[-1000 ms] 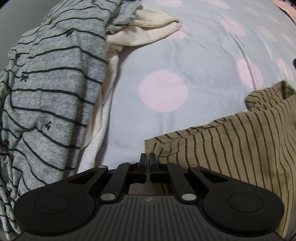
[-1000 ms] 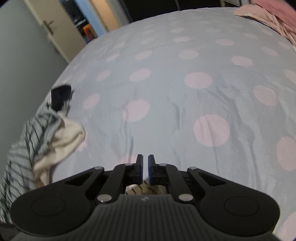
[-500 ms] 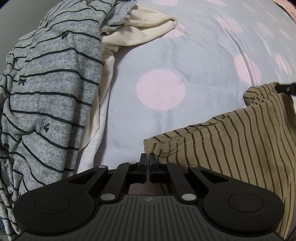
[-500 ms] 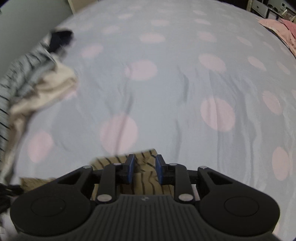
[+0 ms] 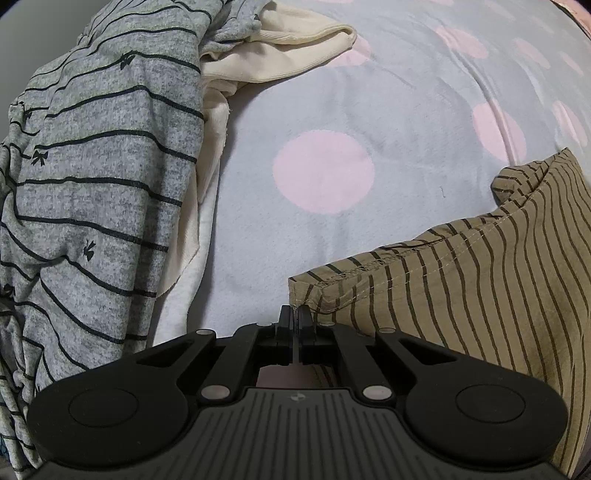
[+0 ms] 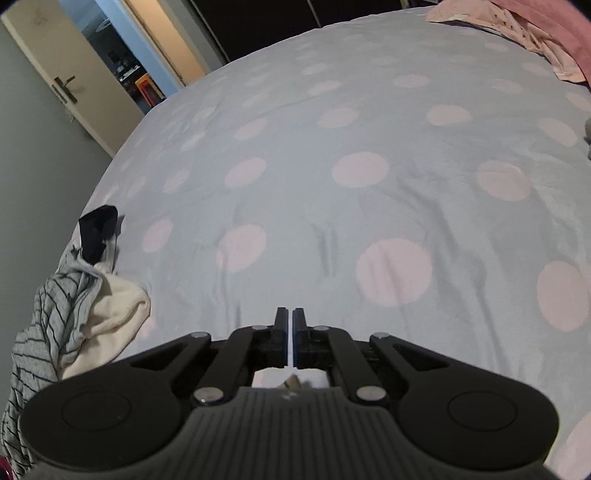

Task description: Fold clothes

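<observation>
Left wrist view is showing the left gripper (image 5: 294,314) pinching closed on the near-left corner of the olive striped garment (image 5: 480,288), whose hemmed edge is running right and away over the dotted bedspread (image 5: 369,110). The right gripper (image 6: 290,317) is sitting closed; whether it is holding cloth I cannot tell.

Bed with grey, pink-dotted cover (image 6: 369,221). On it: grey striped garment (image 5: 92,184) over cream cloth (image 5: 280,62) at left edge; olive striped garment (image 5: 480,295); pink clothes (image 6: 517,22) far corner.

striped shirt (image 5: 480,295): cut off right | right hand-held gripper (image 6: 289,317): contents hidden
</observation>
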